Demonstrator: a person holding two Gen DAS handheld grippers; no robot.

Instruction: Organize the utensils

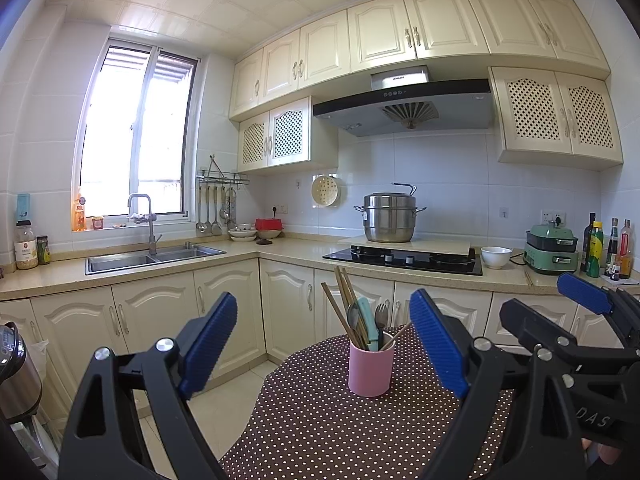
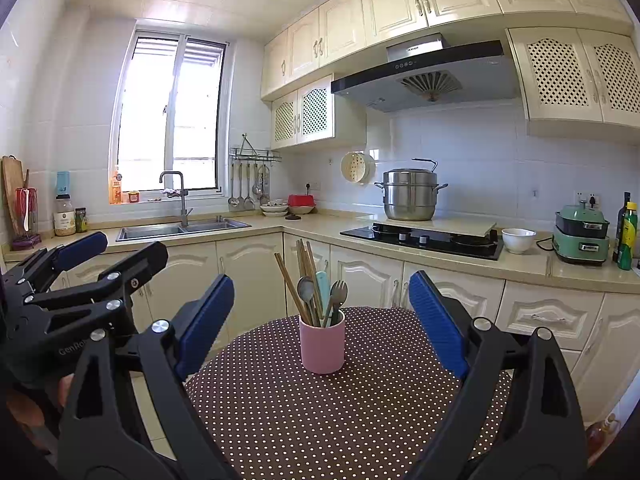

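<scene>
A pink cup (image 1: 370, 370) stands upright on a round table with a brown polka-dot cloth (image 1: 320, 420). It holds wooden chopsticks (image 1: 344, 300), a metal spoon, a fork (image 1: 382, 314) and a teal-handled utensil. My left gripper (image 1: 324, 344) is open and empty, held above the near table, the cup between its blue pads further ahead. In the right wrist view the same cup (image 2: 322, 346) with chopsticks (image 2: 304, 268) sits ahead of my right gripper (image 2: 322, 320), which is open and empty. The left gripper's fingers (image 2: 80, 248) show at the left of that view.
A kitchen counter (image 1: 288, 254) runs behind, with a sink (image 1: 152, 258), a black hob (image 1: 404, 260) bearing a steel pot (image 1: 390, 218), a white bowl (image 1: 496, 256), a green cooker (image 1: 552, 250) and bottles (image 1: 608, 248). Ladles hang on a wall rack (image 1: 218, 208). A steel kettle (image 1: 16, 372) stands at the left.
</scene>
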